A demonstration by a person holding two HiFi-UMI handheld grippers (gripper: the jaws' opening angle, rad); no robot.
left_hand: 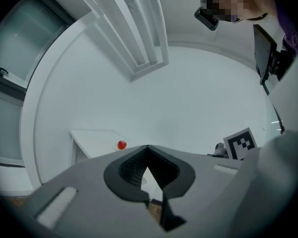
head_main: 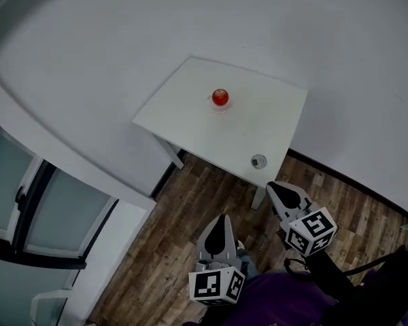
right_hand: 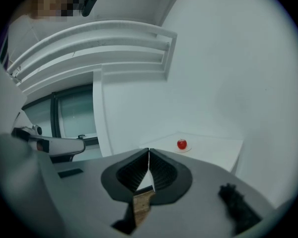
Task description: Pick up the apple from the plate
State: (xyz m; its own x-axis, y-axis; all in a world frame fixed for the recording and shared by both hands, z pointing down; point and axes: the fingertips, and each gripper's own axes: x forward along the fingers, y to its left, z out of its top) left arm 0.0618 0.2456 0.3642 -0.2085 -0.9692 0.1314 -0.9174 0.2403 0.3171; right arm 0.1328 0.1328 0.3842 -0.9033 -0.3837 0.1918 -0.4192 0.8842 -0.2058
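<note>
I see a round red apple [head_main: 219, 97] on a small pale plate [head_main: 221, 108], on the far half of the white square desk [head_main: 272, 114].

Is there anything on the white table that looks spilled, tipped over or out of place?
Nothing stands out. The apple sits on its plate around the middle of the table; a small round grey object lies apart, near the front edge, fully on the top.

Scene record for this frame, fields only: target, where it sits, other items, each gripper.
target: red apple on a small plate
support: white table in a wall corner
other: small round grey object near the table's front edge
left gripper: shut, empty, over the wooden floor
right gripper: shut, empty, close to the table's front edge
</note>
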